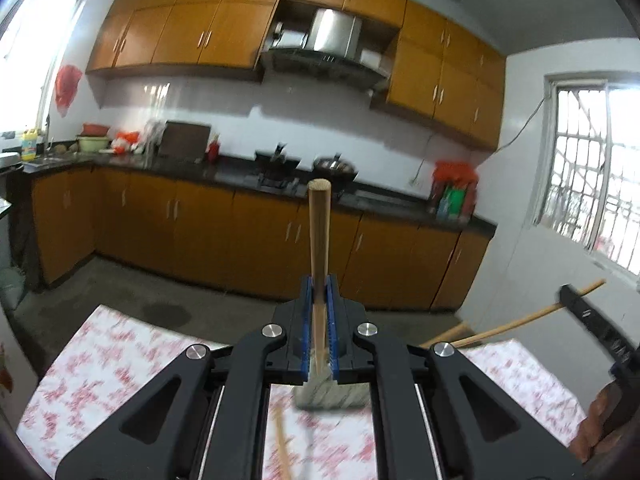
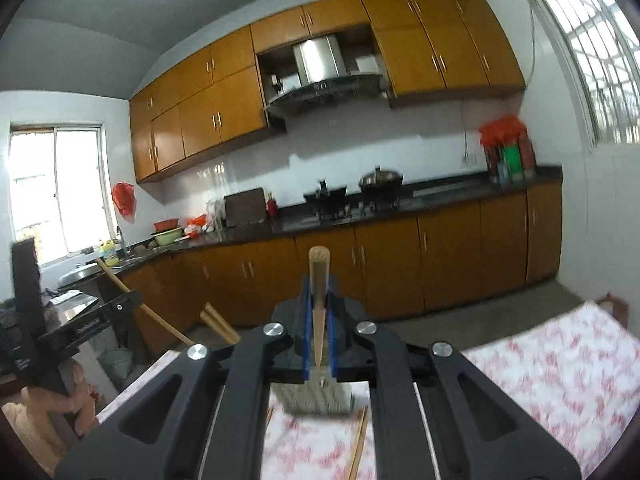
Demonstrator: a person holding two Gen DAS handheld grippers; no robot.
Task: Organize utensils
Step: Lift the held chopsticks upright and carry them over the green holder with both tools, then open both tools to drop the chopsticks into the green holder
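A wooden-handled utensil (image 1: 319, 232) is clenched in the left tool (image 1: 319, 300), and a second one (image 2: 319, 292) in the right tool (image 2: 319, 304), both carried clear above the floral-covered tabletop (image 1: 112, 364). The carrying step appears to be in hand. A destination must be found next, as none is visible, and loose chopsticks (image 2: 358, 444) remain on the tabletop.

Both views are lit by daylight from barred windows (image 1: 592, 168), which are blown out to white. The wall tiles (image 1: 156, 96) under the cupboards (image 2: 224, 92) carry streaks of glare. Straight lines are bent strongly toward the picture edges, and the corners are darkened. The patterned cloth (image 2: 552, 364) nearest the lens is smeared by motion blur, and the cupboards are rendered slightly soft.
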